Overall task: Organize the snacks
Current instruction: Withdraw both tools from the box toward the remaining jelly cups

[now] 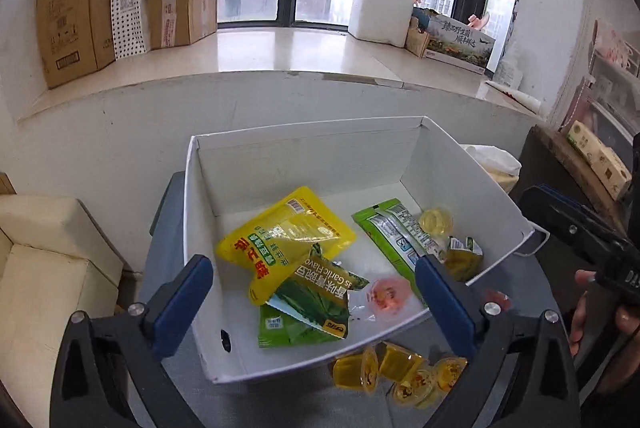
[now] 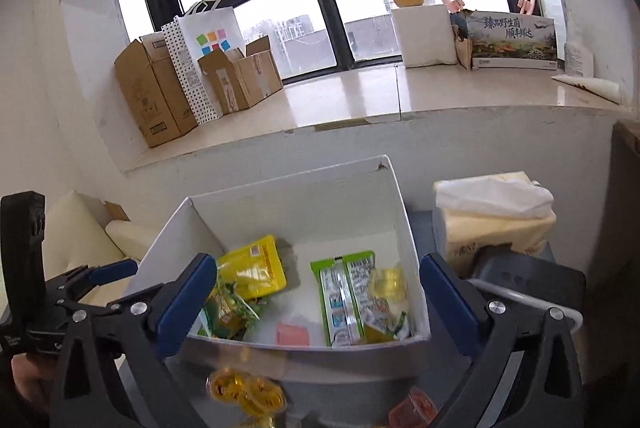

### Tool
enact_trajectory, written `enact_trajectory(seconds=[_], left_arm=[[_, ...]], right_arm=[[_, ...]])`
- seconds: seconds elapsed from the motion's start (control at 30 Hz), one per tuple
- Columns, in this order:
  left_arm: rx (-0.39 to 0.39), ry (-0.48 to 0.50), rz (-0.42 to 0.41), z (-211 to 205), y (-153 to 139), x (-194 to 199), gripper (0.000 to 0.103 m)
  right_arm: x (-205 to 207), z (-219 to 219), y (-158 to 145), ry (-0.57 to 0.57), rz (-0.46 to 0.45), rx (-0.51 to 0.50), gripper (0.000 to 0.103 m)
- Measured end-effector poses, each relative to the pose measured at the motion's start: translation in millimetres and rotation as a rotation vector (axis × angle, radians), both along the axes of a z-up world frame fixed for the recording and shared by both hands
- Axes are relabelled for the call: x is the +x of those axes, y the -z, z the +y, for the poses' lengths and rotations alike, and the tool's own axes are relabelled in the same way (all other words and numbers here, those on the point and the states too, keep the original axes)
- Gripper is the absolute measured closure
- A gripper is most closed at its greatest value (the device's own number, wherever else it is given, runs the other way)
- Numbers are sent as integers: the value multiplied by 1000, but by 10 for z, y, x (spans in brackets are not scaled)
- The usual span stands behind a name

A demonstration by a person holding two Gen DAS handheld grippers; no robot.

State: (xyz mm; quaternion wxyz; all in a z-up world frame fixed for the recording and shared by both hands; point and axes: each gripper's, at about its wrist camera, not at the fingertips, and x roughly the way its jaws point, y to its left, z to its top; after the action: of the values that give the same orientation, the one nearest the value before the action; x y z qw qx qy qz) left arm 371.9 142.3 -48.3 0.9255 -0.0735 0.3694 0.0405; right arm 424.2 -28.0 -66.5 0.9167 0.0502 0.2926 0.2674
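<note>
A white box [image 1: 312,156] is seen on the grey table [image 1: 160,268], and inside it are held a yellow snack bag [image 1: 280,240], a green striped packet [image 1: 396,232], a green garlic-flavour pouch [image 1: 316,292], a pink jelly cup [image 1: 386,294] and a clear yellow jelly cup [image 1: 436,220]. Just outside its near wall, a cluster of yellow jelly cups [image 1: 400,372] is left on the table. The left gripper [image 1: 312,302] and the right gripper [image 2: 320,302] are both held spread wide with nothing between their blue pads.

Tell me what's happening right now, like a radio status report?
Left gripper open, empty, over white box. Right gripper open, empty. Yellow jelly cups outside the box, not yet packed. Nothing blocking.
</note>
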Motion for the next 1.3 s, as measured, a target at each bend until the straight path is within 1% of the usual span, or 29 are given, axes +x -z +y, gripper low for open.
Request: enact_trajectory(seconds=[0.07,0.2,0.27,0.4,0.53,0.6,0.67,0.73,0.83,1.03,1.3], left_arm=[[4,4,-3,-40,-21,-48,0],[26,4,-35,-100,-92,-202,0],[18,15,-40,-142,-128,-321,0],[29,18,-66,-218,-193,-598,0],[7,21,-82,-320,-177,-958,0],[8,30,-91,-395,-142,-1150,0],[34,54,-90,-507,-87,-1377,0],[46,44,-97,-567,-50,-1545,0],[24,62,-82,-647,32,-1741,0],[-20,53,-47,-670,217,-1954,0],[-39,33,-18,-575,338,-2001,0]], right_arm=[[-36,-39,-11,-6,1,9,0],[-135,-88,-4,-48,41,49,0],[-221,-99,-12,-49,29,40,0],[-471,-193,7,-67,21,44,0],[-780,-280,125,-75,13,-1,0],[-968,-324,229,-78,14,-24,0],[-1115,-361,350,-94,43,-35,0],[-1239,-390,483,-116,76,-33,0],[-1364,-359,678,-116,98,-66,0],[-1404,-237,924,-137,147,-73,0],[-1235,-119,1134,-135,201,-98,0]])
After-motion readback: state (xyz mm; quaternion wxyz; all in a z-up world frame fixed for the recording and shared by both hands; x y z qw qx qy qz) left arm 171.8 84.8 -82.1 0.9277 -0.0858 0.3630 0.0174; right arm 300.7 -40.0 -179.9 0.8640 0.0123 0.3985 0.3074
